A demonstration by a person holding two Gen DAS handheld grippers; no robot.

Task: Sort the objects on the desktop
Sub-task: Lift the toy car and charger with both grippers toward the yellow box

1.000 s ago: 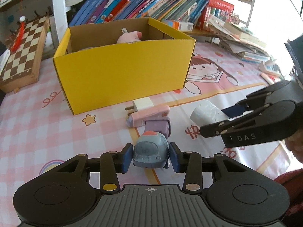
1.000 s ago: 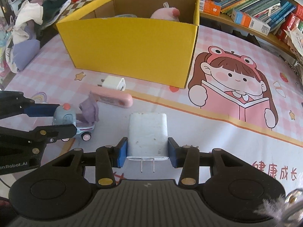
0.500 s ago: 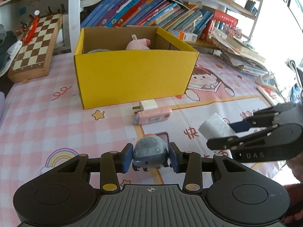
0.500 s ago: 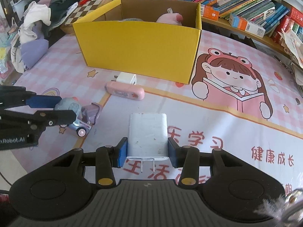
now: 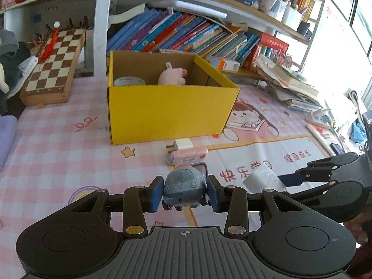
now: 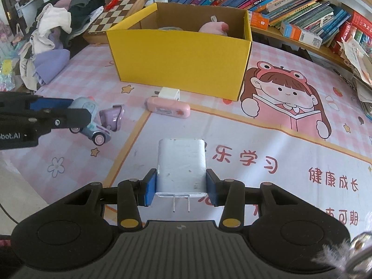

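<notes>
Both tongs are loaded: left tongs (image 5: 185, 193) are clamped on the toy car (image 5: 184, 188), nose toward the camera, and right tongs (image 6: 179, 187) are clamped on the white charger (image 6: 181, 165), prongs pointing back at the camera, long axis running fwd along the fingers. Key relation — the yellow box (image 5: 169, 114) lies straight ahead of both pairs and its rim sits higher than what they hold, so each load has to clear the front wall before release. Box already holds a pink plush (image 5: 172, 76) and a tape roll (image 5: 129, 81). In the right view the box is ahead and a bit left; in the left view it's dead ahead w/ the car lined up on its front face — left looks the nearer arm, though that's a judgement. Left on the worktop (image 6: 290, 144), just in front of the box: small plug (image 6: 169, 93) and pink case (image 6: 167, 108), side by side. Vs. 1 s ago — both tongs have lifted and pulled back; the car's off the mat now, the box looks smaller and farther, more of its inside shows, and the grips are unchanged.
</notes>
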